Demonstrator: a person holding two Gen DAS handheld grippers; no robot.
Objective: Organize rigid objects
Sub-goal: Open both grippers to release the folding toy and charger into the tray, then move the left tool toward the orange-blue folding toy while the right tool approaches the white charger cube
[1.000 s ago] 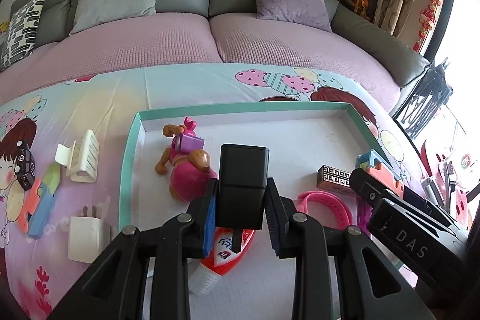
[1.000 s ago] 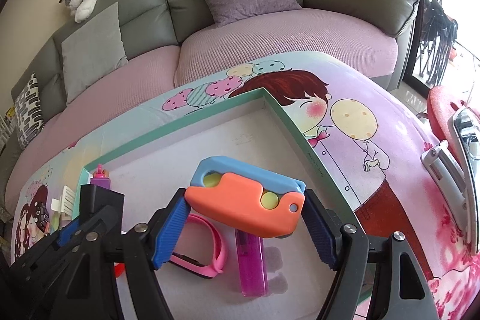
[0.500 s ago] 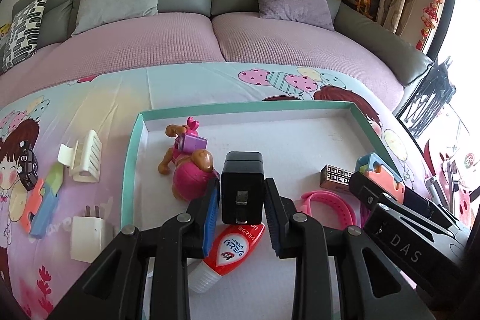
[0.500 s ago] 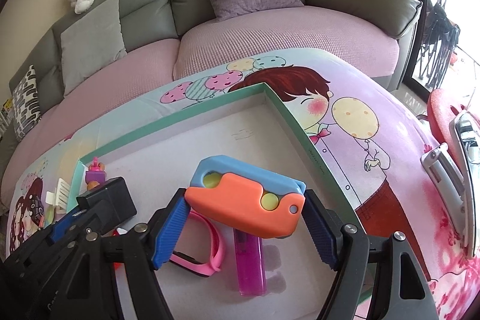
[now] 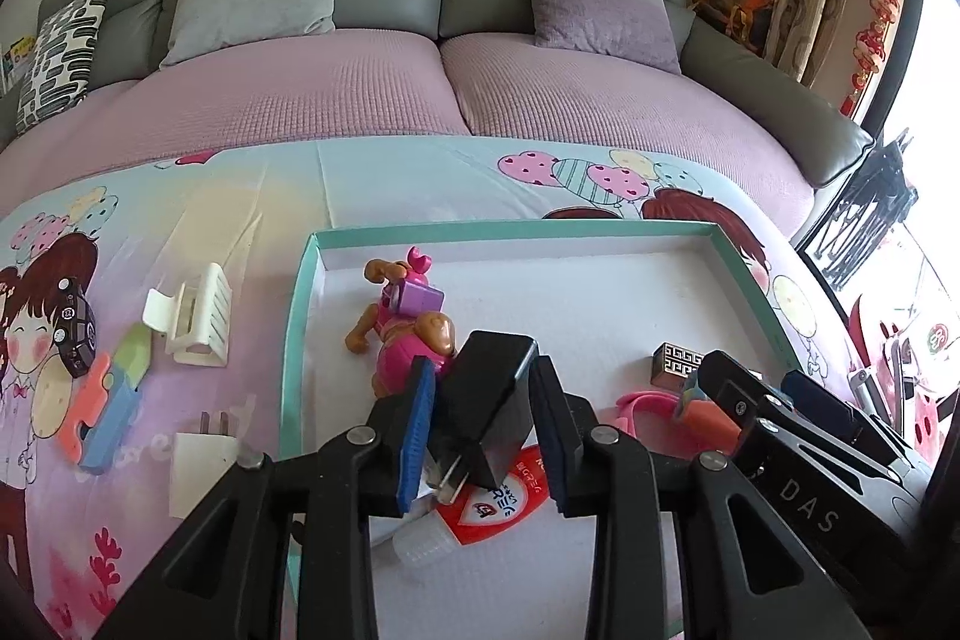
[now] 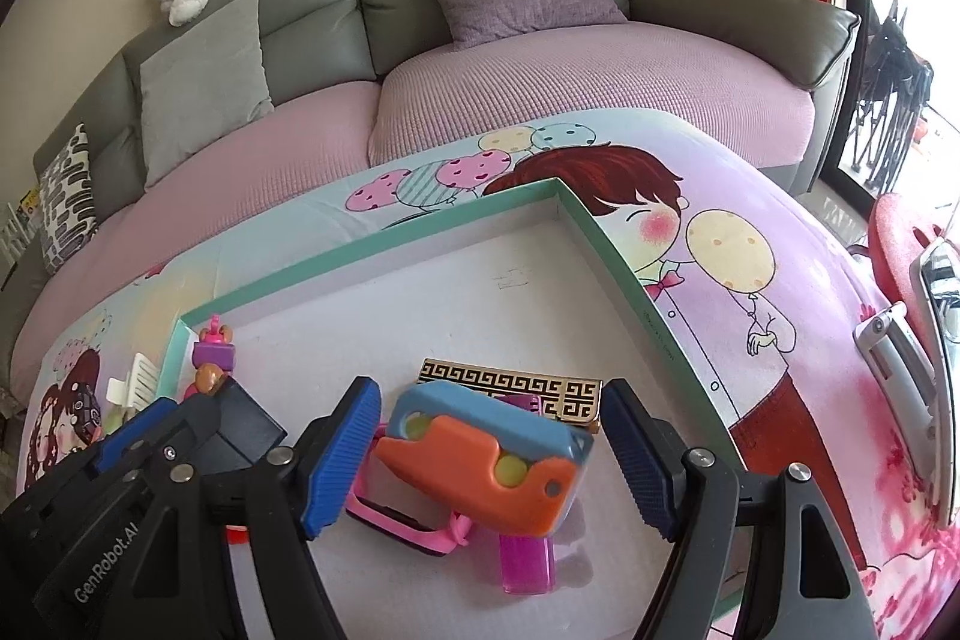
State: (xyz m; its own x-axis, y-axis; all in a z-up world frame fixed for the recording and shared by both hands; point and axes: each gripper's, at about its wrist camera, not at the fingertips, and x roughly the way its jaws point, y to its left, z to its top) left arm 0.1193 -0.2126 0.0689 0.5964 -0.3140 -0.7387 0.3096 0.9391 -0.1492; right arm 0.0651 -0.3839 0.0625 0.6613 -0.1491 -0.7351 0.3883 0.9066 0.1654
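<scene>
Black charger (image 5: 489,403) tilted, loose in left tool (image 5: 483,436) | right tool (image 6: 489,454) apart over orange-blue toy (image 6: 486,454) | tube (image 5: 480,505) beneath

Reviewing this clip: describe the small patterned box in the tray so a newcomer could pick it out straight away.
Start at the teal-rimmed tray on the cartoon-print cover. On its white floor, just beyond the orange-and-blue toy between the right gripper's fingers, lies a flat rectangular box. It alone is gold with a black maze-like key pattern, while the things around it are plain bright plastic.
</scene>
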